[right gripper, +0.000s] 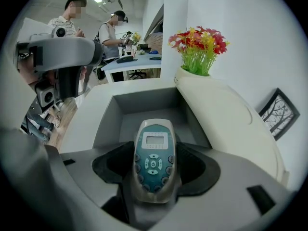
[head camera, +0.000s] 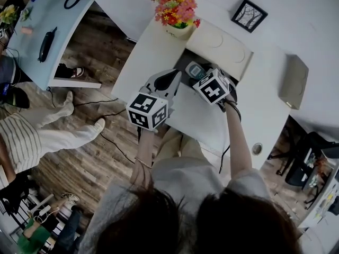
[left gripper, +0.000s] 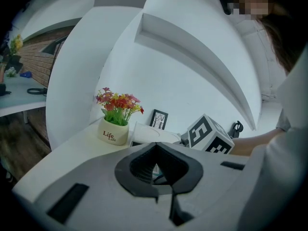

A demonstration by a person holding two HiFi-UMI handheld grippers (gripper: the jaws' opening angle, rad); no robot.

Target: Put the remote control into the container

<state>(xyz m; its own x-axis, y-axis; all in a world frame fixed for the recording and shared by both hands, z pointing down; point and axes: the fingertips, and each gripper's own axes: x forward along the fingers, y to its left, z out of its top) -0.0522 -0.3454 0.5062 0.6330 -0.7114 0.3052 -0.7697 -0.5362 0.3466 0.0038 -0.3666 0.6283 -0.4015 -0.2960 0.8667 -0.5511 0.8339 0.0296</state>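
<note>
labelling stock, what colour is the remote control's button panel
Teal, on the remote control; best in the right gripper view.

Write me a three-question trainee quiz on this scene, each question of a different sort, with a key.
1. True or false: the remote control already lies inside the container.
2. The right gripper is: A. open and empty; B. shut on the remote control; C. shut on a cup.
3. Fill in the blank: the pot standing next to the container's lid holds ____.

Key: 1. false, it is held over the open container; 2. B; 3. flowers.
</note>
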